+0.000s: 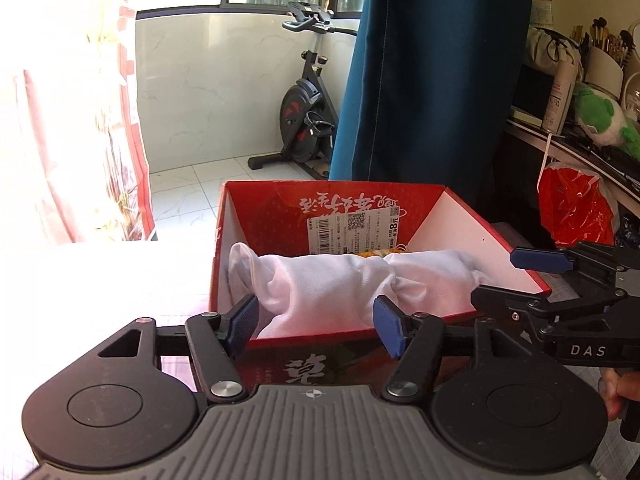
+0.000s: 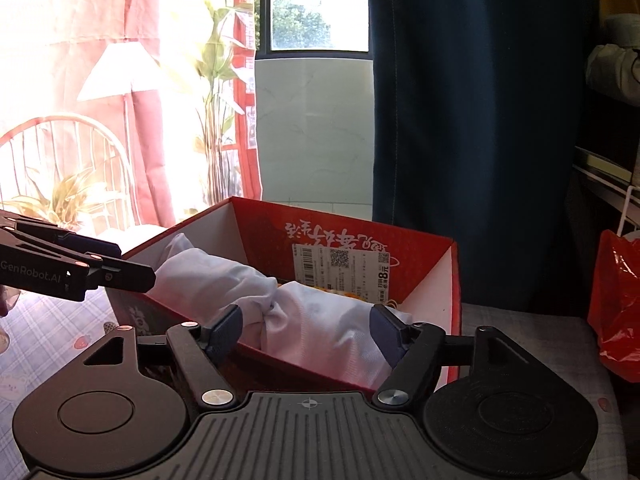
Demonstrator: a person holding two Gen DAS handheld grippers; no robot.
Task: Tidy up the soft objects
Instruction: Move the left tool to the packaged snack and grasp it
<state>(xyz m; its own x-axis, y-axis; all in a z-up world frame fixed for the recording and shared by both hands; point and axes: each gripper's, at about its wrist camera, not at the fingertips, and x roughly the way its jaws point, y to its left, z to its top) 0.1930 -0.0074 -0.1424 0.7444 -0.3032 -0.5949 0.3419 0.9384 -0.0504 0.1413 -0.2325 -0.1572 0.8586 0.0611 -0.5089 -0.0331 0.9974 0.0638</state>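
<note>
In the left wrist view, the left gripper fills the lower half of the frame, its blue-padded jaws spread apart and grasping nothing. Between and just beyond the pads, at the centre, sits a red cardboard box with white inner walls and a printed label on its far wall. A white bundled cloth lies across the inside of the box, pinched in at its middle (something yellowish shows just behind it, too small to identify). The left pad stands close to the cloth's left end; whether it touches cannot be told. At the right edge the right gripper reaches in sideways over the box's right corner, jaws parted. An exercise bike stands in the upper centre, beside a dark blue curtain; a red plastic bag hangs at the right, below a shelf with a green plush toy.

In the right wrist view, the right gripper occupies the lower half, released, its pads wide on either side of the cloth, which lies in the box at centre frame, and no grip is visible. The left gripper enters from the left edge, over the box's near left corner. The box rests on a checked tablecloth at lower left.
</note>
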